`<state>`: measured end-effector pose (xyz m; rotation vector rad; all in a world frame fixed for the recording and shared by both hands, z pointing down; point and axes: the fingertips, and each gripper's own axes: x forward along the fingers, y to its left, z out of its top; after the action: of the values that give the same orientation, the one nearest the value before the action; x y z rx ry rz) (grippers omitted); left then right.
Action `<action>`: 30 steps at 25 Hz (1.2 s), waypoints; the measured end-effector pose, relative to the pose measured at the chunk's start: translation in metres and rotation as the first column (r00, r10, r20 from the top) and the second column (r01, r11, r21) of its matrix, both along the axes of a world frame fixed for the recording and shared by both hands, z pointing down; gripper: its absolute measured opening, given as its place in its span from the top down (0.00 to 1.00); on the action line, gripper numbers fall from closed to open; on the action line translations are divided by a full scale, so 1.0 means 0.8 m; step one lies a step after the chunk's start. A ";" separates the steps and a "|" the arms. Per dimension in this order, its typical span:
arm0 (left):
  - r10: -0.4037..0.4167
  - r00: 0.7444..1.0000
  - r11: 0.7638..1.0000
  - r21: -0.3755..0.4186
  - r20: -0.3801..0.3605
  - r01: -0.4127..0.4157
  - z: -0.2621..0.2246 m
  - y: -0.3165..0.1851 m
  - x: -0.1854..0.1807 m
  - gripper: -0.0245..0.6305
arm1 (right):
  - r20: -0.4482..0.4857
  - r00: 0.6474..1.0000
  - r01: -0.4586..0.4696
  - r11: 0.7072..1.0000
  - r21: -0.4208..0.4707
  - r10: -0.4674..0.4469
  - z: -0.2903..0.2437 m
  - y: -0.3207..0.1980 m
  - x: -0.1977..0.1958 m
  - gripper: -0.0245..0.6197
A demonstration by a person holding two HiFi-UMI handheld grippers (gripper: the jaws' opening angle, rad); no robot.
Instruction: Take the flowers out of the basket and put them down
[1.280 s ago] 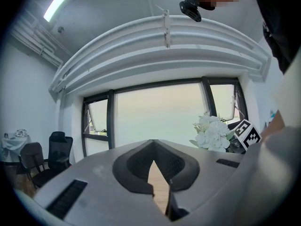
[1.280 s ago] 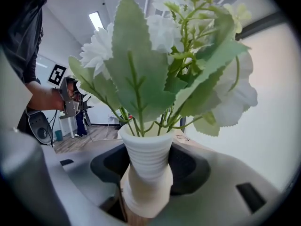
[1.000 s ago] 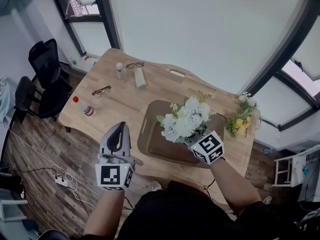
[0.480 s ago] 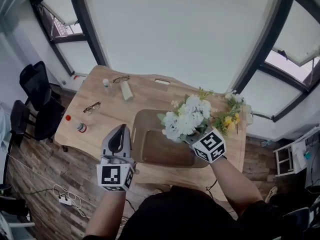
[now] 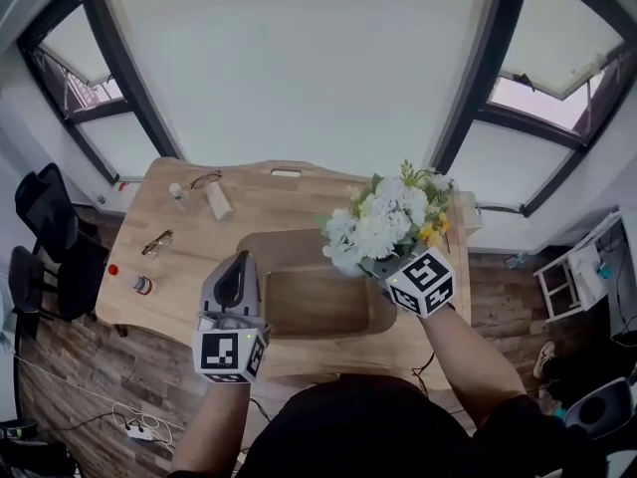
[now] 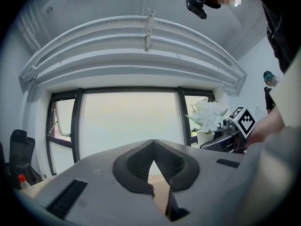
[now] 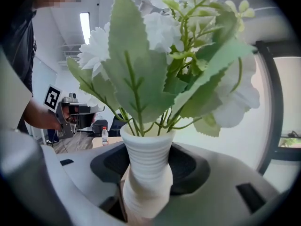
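1. Grasping the white ribbed vase (image 7: pixel 145 173) of the white flowers (image 5: pixel 383 219) with the right gripper (image 5: pixel 376 265), pads pressed on both its sides.
2. Holding that bunch in the air over the far right corner of the brown basket (image 5: pixel 309 307), near the right edge of the table (image 5: pixel 199 257).
3. Hovering with the left gripper (image 5: pixel 236 259) clenched on nothing, at the table's near edge beside the basket's left rim.
4. Elsewhere: yellow flowers (image 5: pixel 434 232) at the right edge, spectacles (image 5: pixel 156 243) and a red-capped bottle (image 5: pixel 140 285) toward the left edge.
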<state>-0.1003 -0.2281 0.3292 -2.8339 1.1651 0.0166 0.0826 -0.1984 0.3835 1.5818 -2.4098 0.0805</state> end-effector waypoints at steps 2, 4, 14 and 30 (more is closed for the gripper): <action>0.023 1.000 1.000 -0.005 0.001 -0.023 0.003 0.002 0.016 0.96 | 0.006 1.000 -0.027 1.000 0.004 0.027 -0.003 0.005 0.017 0.56; 0.046 0.999 0.999 -0.011 0.000 -0.046 0.005 0.002 0.030 0.96 | 0.012 0.999 -0.050 0.999 0.008 0.049 -0.007 0.010 0.032 0.56; 0.140 0.990 0.990 -0.010 -0.008 -0.140 0.002 0.006 0.094 0.96 | 0.008 0.993 -0.122 0.991 0.058 0.122 -0.041 0.032 0.080 0.56; 0.288 0.957 0.957 -0.014 -0.022 -0.288 0.004 0.027 0.190 0.96 | 0.011 0.958 -0.286 0.957 0.052 0.286 -0.039 0.097 0.166 0.56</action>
<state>0.0519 -0.2062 0.3328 -2.9980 0.7475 0.0522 0.2158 -0.1212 0.3522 1.9468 -2.1841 0.0731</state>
